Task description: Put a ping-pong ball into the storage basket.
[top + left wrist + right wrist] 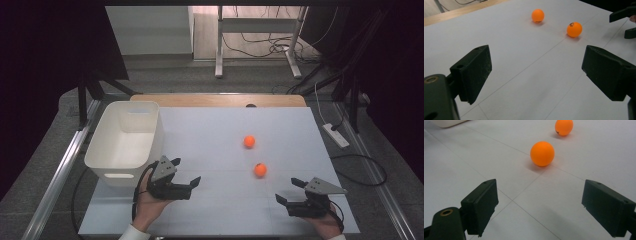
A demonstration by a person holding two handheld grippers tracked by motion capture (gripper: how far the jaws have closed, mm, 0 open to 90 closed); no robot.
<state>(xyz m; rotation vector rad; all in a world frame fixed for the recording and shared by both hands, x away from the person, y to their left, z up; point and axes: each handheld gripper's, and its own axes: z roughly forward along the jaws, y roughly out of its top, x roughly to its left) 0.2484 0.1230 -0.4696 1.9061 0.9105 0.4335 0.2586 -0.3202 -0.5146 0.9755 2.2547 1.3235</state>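
Balls: near ball and far ball lie apart on the white surface, right of the bin. Left gripper and right gripper flank the near ball, jaws released and empty, apparently poised for a pick.

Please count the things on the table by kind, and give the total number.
Orange balls: 2, the near ball and the far ball
White bin: 1
Claws: 2, the left claw and the right claw, both open
Total: 5
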